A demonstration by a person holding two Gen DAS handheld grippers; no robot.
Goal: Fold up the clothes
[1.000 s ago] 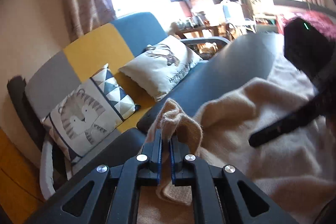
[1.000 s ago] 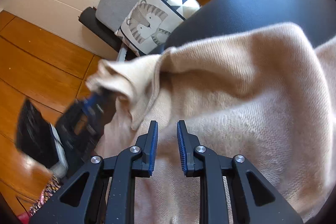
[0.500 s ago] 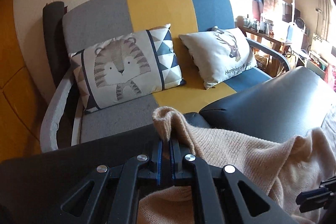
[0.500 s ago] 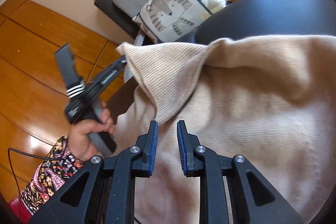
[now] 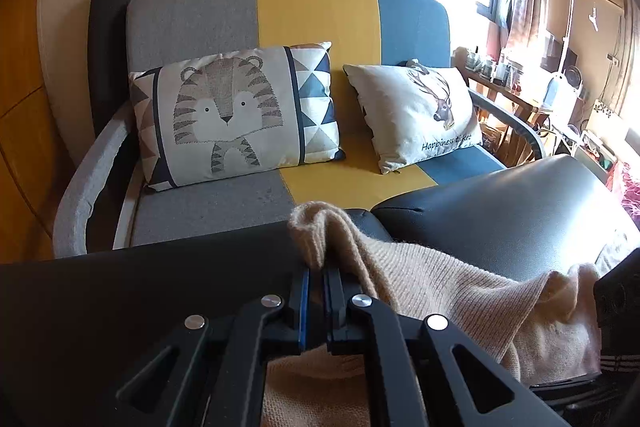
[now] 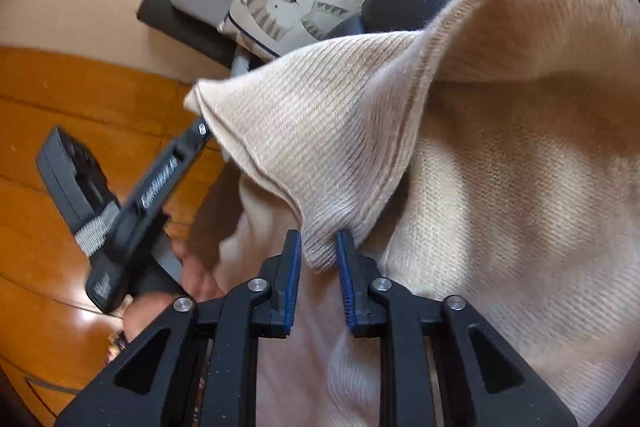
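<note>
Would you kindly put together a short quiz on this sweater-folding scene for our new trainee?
1. True or false: the left gripper has its jaws shut on a fold of the beige sweater.
2. Which animal is on the cushion at the grey end of the sofa? A deer, B tiger, C owl.
3. In a few words: what lies between the jaws of the right gripper?

Key: 1 true; 2 B; 3 the sweater's ribbed edge.
</note>
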